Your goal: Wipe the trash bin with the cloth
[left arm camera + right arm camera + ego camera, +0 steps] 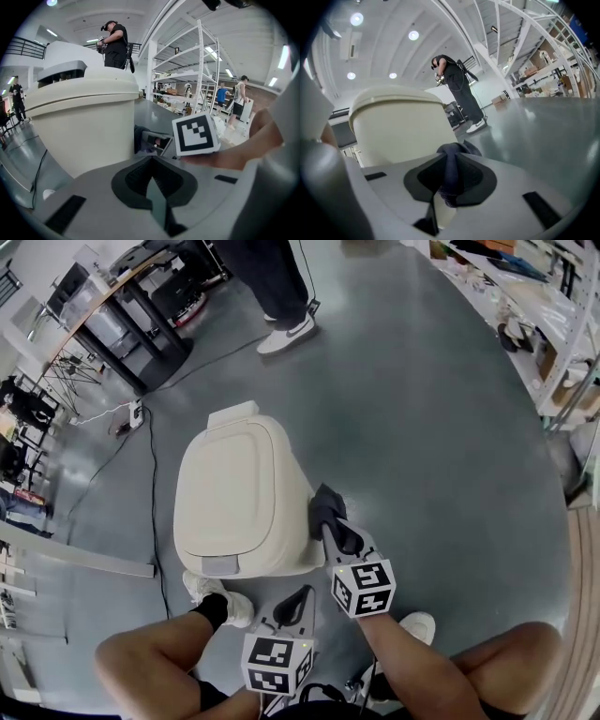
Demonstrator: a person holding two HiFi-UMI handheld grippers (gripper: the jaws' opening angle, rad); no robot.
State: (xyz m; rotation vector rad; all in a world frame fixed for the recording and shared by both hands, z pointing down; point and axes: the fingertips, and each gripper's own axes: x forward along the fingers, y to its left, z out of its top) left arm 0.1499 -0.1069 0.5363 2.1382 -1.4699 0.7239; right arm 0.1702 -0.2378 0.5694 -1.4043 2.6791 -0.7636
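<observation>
Nearest the wearer, the left tongs (300,599) were closed on nothing, held low beside the trash bin (239,498). The right tongs (336,529) clamped a dark cloth (325,505) against the cream bin's right side. The bin stood, lid shut, on a grey floor (422,427). Beyond it stood a person (277,282).

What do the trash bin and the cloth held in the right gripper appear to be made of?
The trash bin is probably moulded plastic: cream, smooth, with a dull sheen, and its lid and walls are rounded and seamless. The cloth looks like soft fabric, dark blue-grey and matte; it bunches and folds where the right gripper is shut on it. Its weave cannot be made out.
</observation>
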